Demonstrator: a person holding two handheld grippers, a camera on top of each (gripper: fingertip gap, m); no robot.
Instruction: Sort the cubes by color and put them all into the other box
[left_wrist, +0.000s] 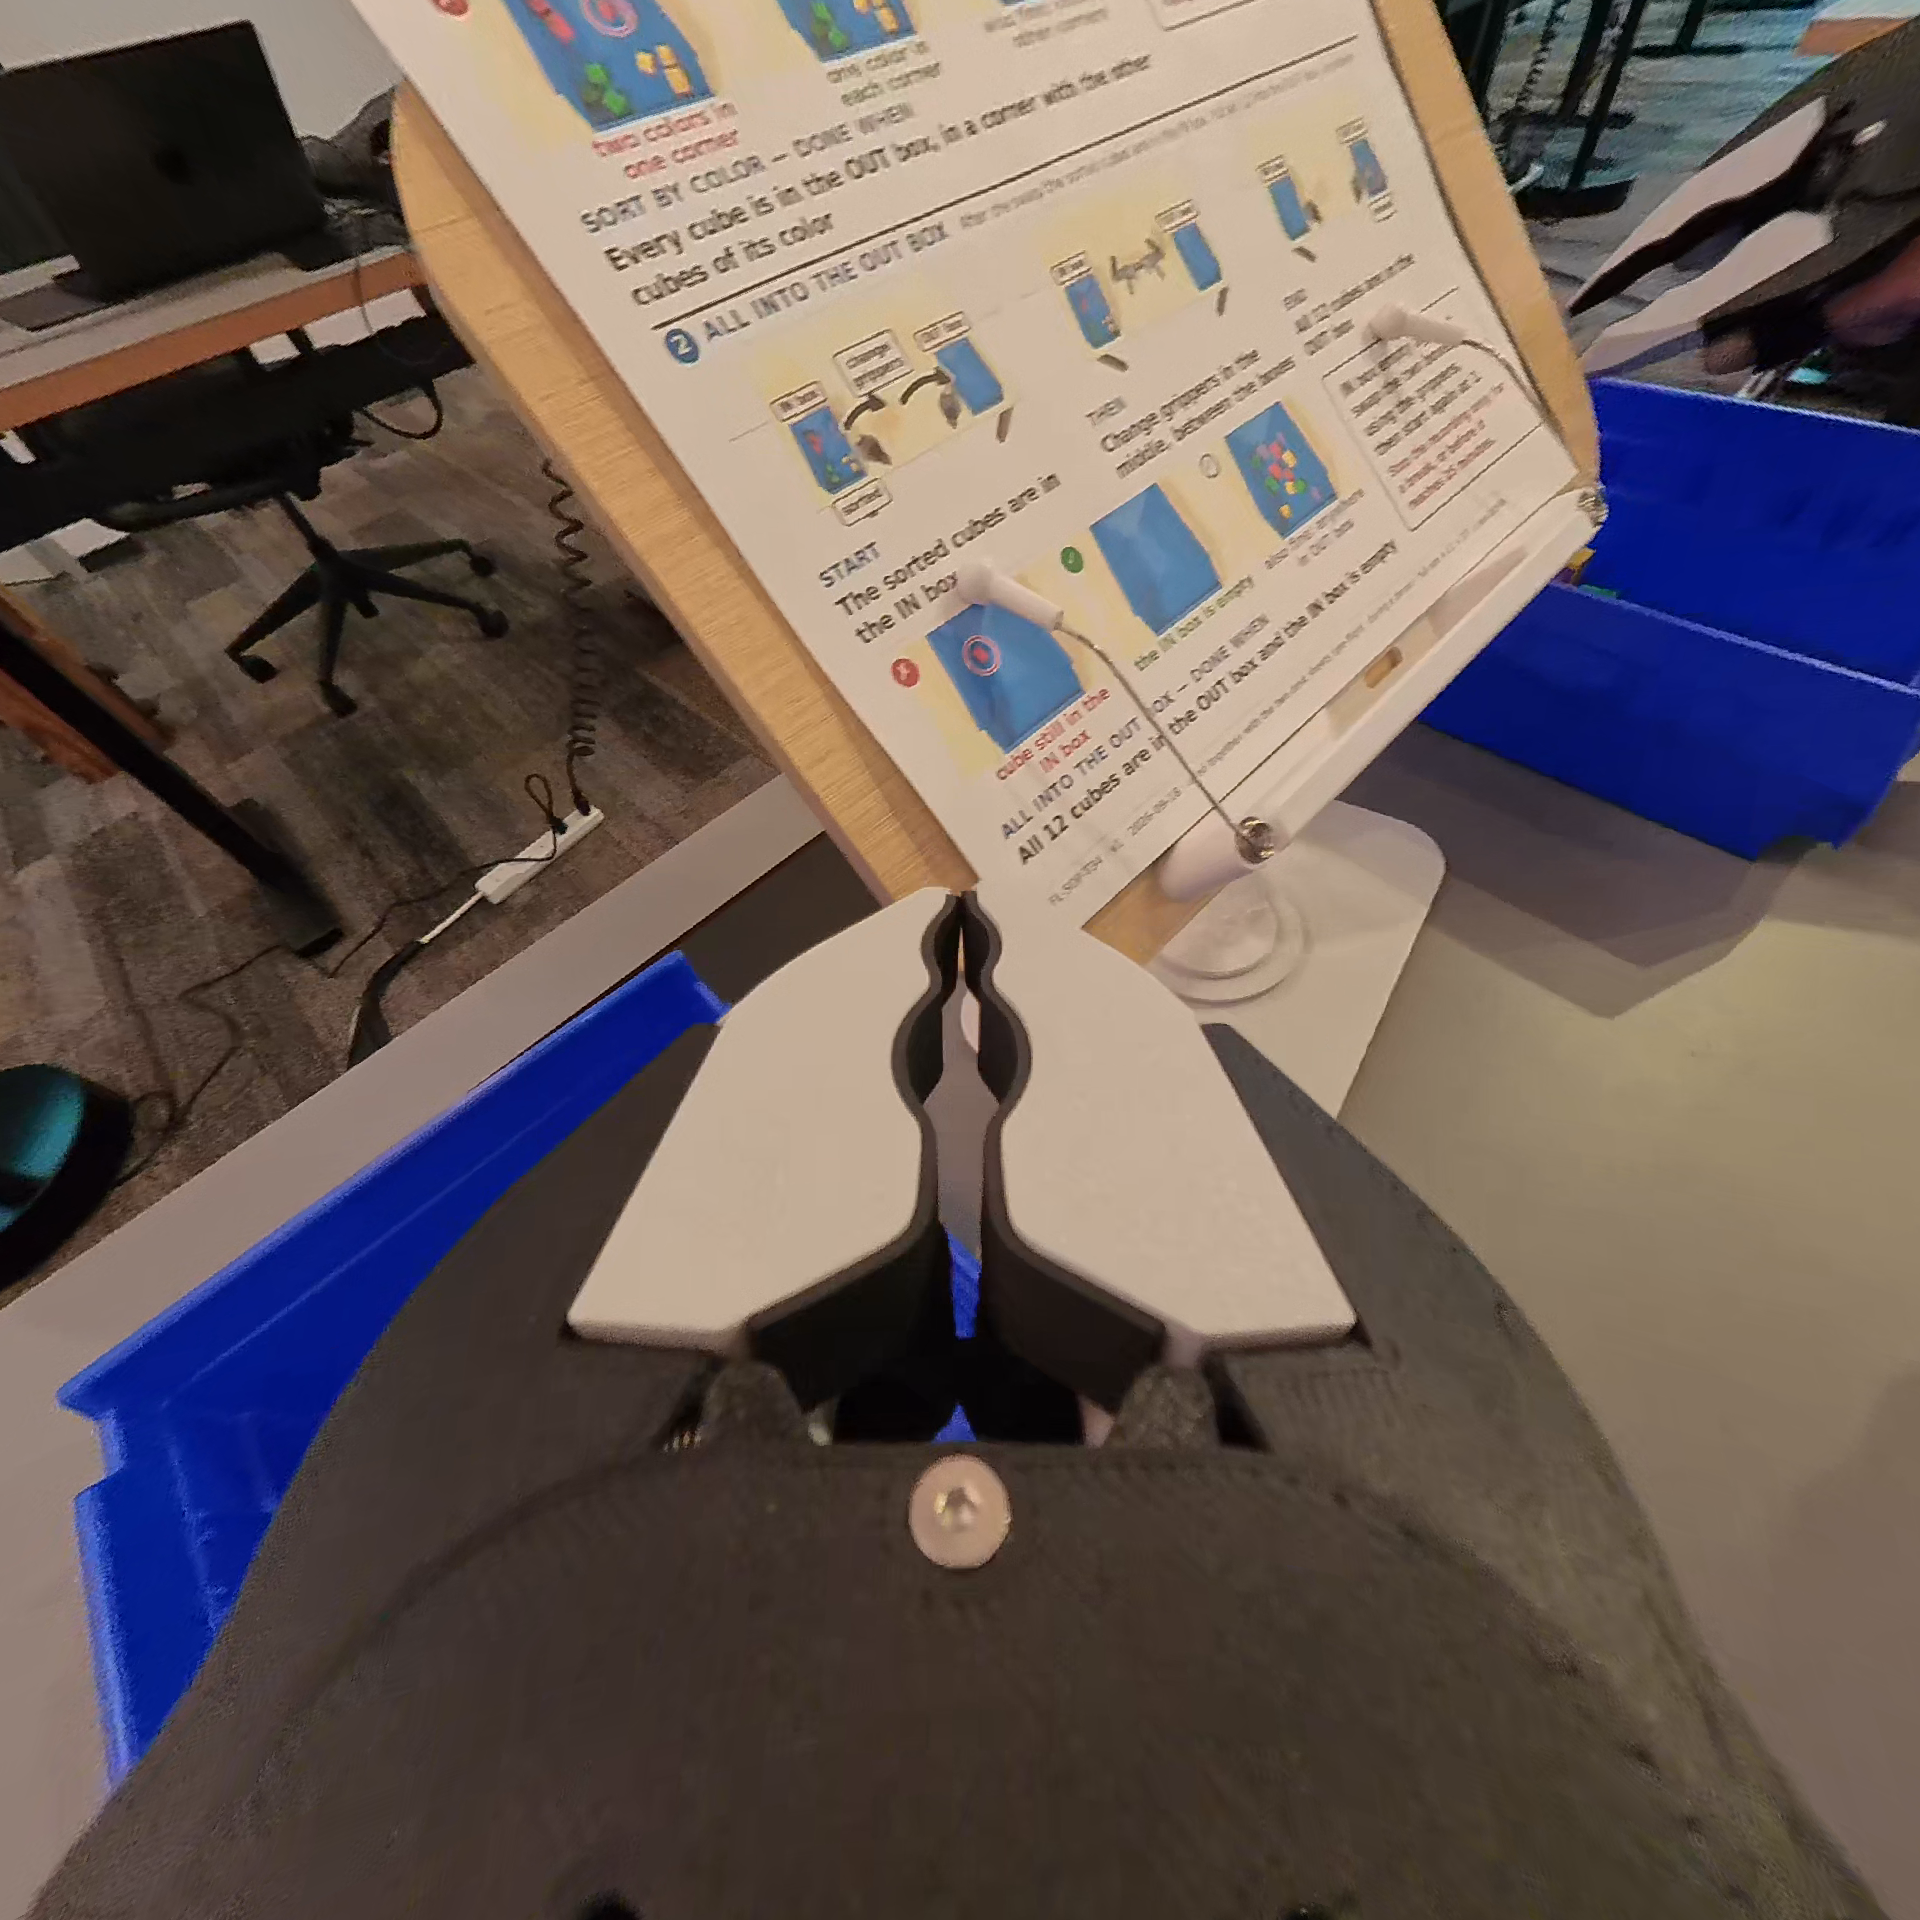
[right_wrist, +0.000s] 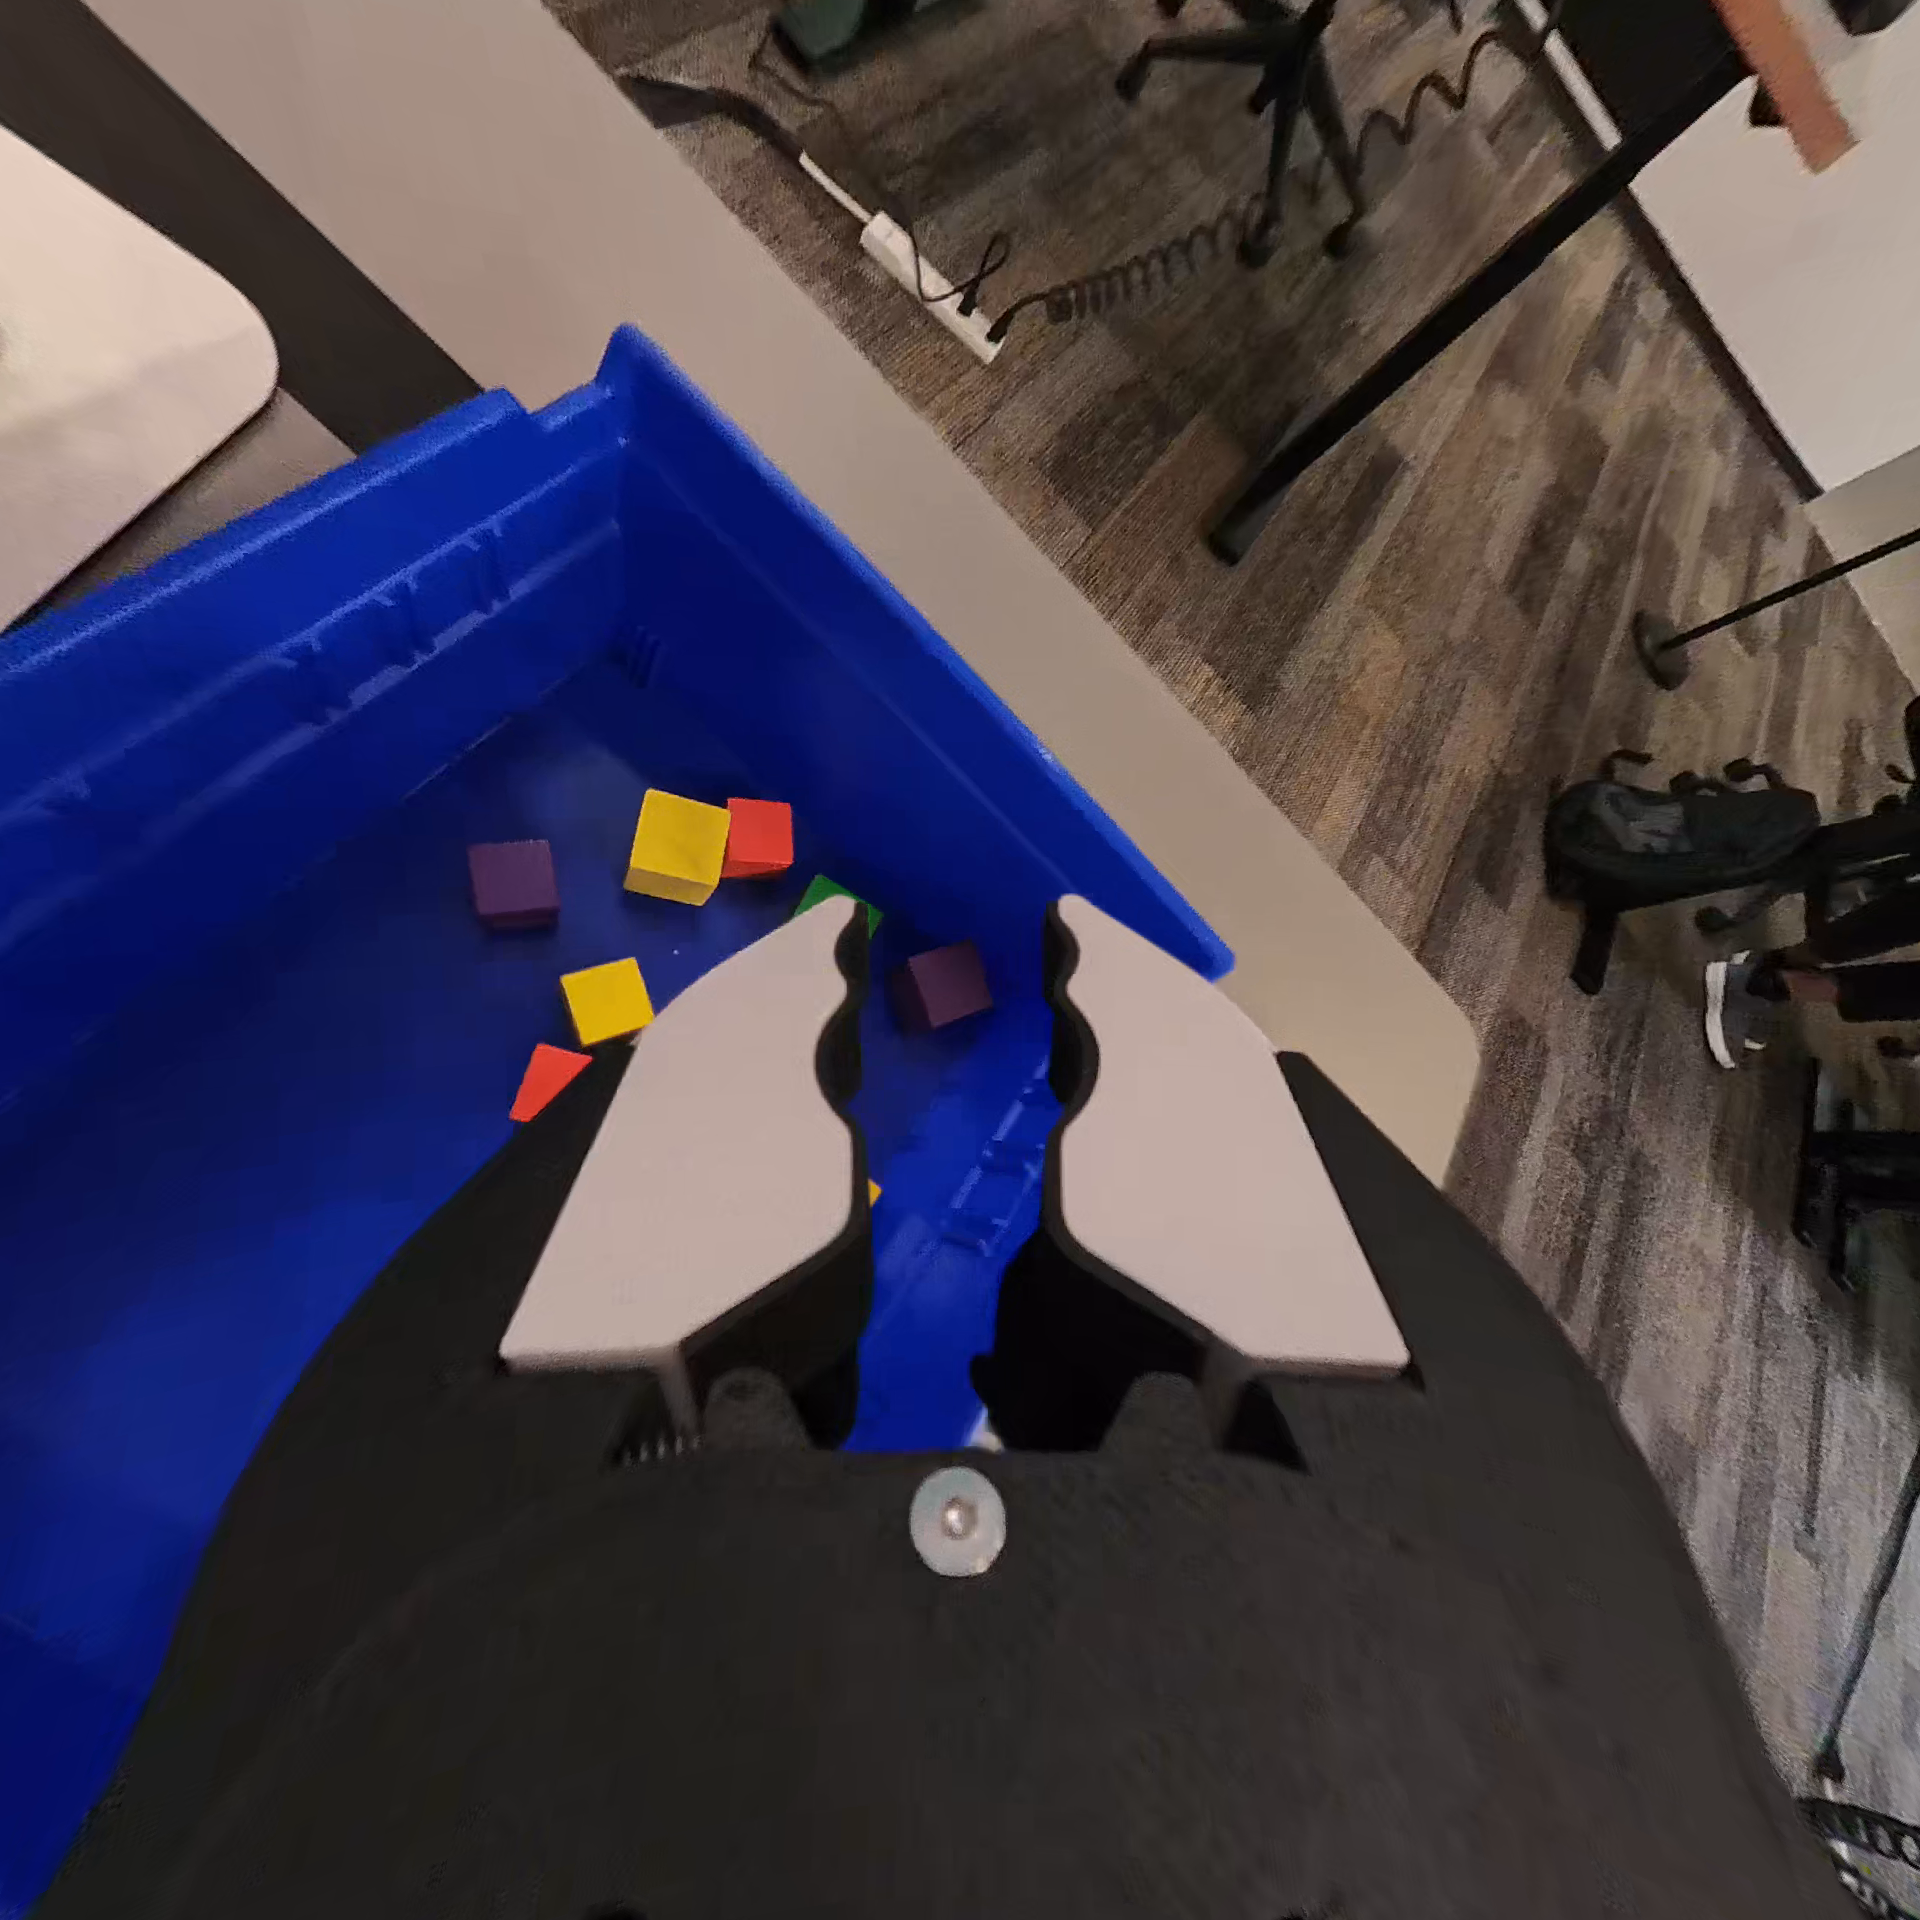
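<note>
In the right wrist view my right gripper (right_wrist: 954, 920) is open over a blue box (right_wrist: 312, 644) near its right wall. A purple cube (right_wrist: 940, 985) lies below, between the fingers, with a gap to each pad. On the box floor lie another purple cube (right_wrist: 512, 881), two yellow cubes (right_wrist: 677, 858) (right_wrist: 606, 1000), two red cubes (right_wrist: 758, 837) (right_wrist: 545, 1081) and a green cube (right_wrist: 831, 899), partly hidden by my left finger. In the left wrist view my left gripper (left_wrist: 961, 914) is shut with nothing in it, above a second blue box (left_wrist: 312, 1299).
A printed instruction sheet on a wooden board (left_wrist: 1039, 468) stands on a white stand (left_wrist: 1340, 883) between the boxes. The right box also shows in the left wrist view (left_wrist: 1714, 644), with the right gripper (left_wrist: 1621, 272) above it. The table edge (right_wrist: 1195, 779) runs just past the box; office chairs and cables lie beyond.
</note>
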